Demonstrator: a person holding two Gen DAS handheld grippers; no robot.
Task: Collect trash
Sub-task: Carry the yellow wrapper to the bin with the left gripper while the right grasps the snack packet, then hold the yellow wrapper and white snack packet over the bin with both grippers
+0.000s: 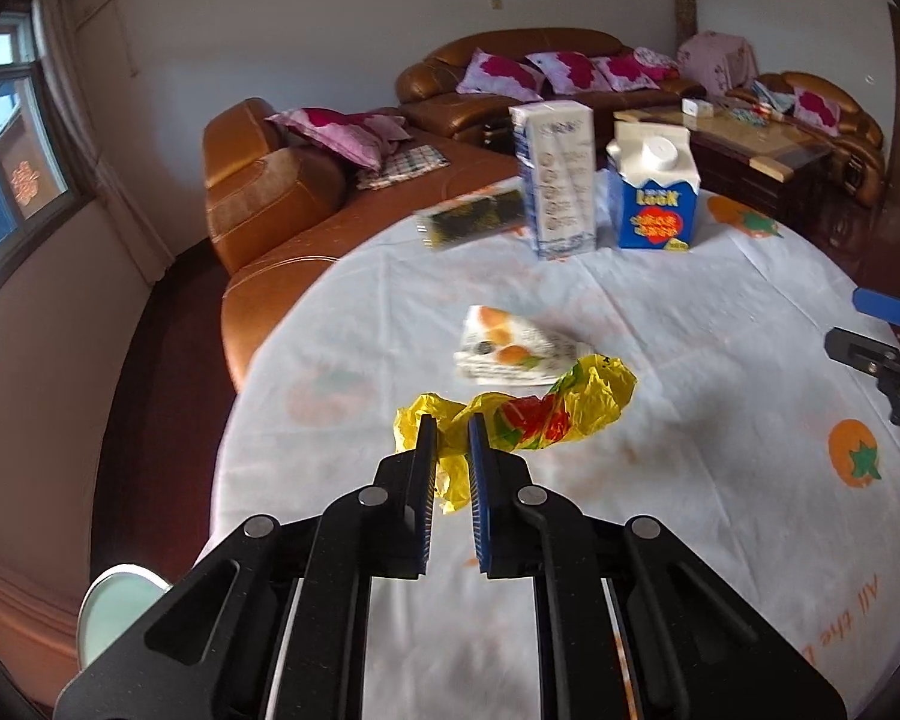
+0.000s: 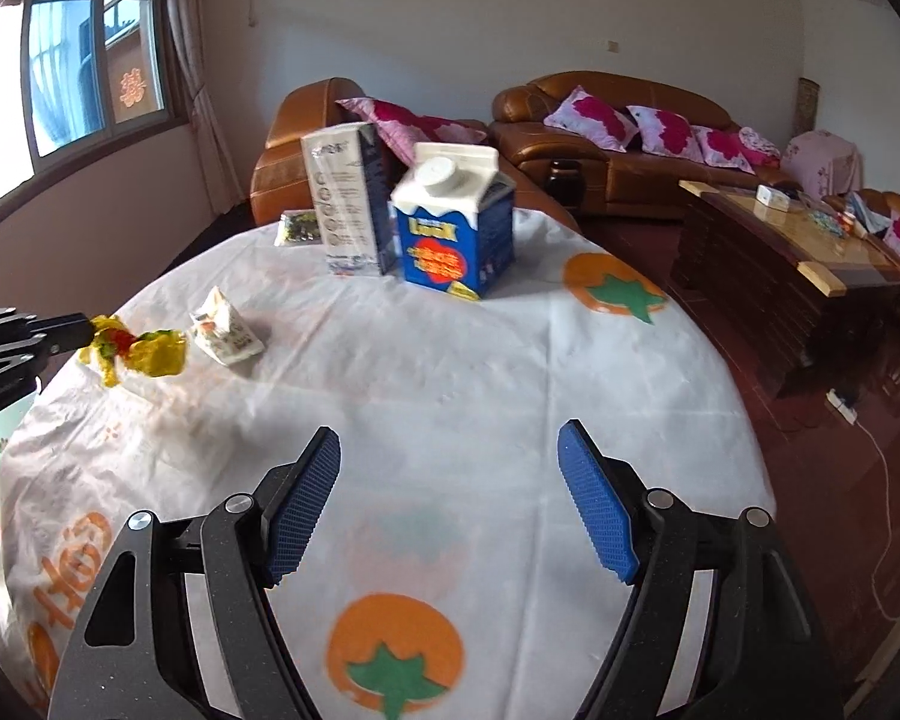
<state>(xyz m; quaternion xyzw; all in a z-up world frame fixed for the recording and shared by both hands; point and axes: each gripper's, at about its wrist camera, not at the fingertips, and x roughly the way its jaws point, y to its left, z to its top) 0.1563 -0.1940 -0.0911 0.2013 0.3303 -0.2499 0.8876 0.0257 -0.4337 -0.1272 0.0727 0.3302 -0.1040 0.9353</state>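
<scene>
Wrapper (image 1: pixel 528 414) (yellow) in left gripper (image 1: pixel 451 429).

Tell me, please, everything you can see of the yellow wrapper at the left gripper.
The yellow wrapper is thin, crinkled, glossy film, plastic by its look, printed with red and green. It is crumpled into a long, twisted strip. The left gripper is shut on one end; the rest trails toward a white printed packet on the tablecloth. From the right wrist view it looks lifted off the cloth.

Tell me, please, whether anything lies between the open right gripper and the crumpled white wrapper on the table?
Nothing visible does. Bare tablecloth lies between the right gripper and the white wrapper. The left gripper, shut on the yellow wrapper, hangs just left of it.
</scene>
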